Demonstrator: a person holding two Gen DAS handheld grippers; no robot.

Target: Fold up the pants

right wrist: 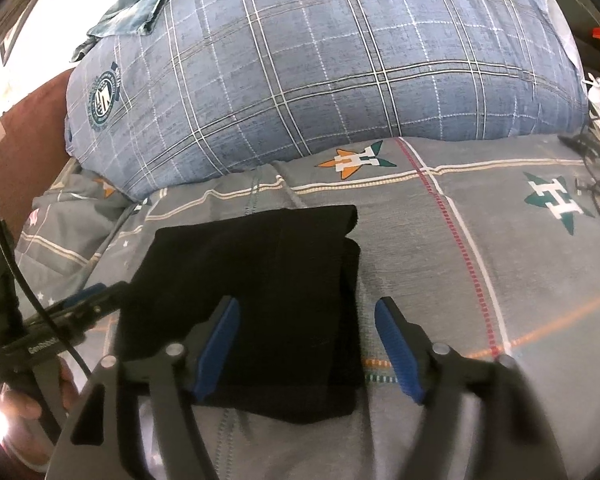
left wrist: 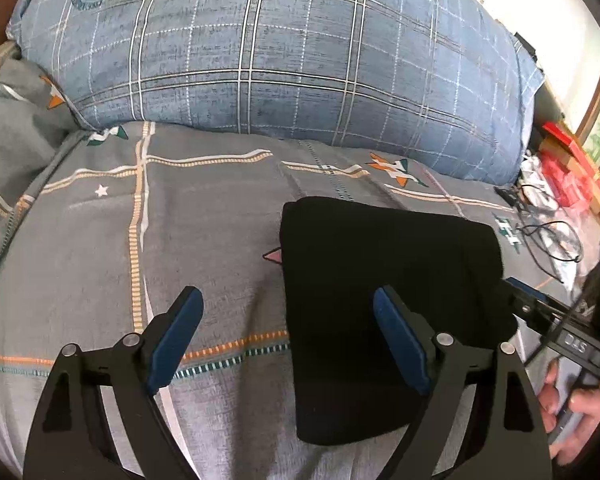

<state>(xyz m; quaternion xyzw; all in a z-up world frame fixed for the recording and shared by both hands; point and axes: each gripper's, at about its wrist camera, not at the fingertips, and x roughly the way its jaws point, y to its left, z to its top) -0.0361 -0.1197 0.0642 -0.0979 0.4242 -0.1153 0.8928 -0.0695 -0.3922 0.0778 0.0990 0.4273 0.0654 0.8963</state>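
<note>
The black pants [left wrist: 380, 280] lie folded into a compact rectangle on the grey patterned bedsheet [left wrist: 180, 220]. My left gripper [left wrist: 288, 300] is open above the pants' left edge, empty. The right gripper shows at the far right of the left wrist view [left wrist: 528, 300], at the pants' right edge. In the right wrist view the pants [right wrist: 260, 264] lie below and left of centre. My right gripper [right wrist: 308, 308] is open, straddling their right edge, holding nothing. The left gripper [right wrist: 88, 298] shows at the pants' left side.
A large blue plaid pillow [left wrist: 292, 48] lies across the back of the bed, also in the right wrist view [right wrist: 340, 60]. Black cables [left wrist: 548, 240] and red boxes [left wrist: 572, 164] lie at the right edge. A folded blue cloth [right wrist: 140, 4] rests on the pillow.
</note>
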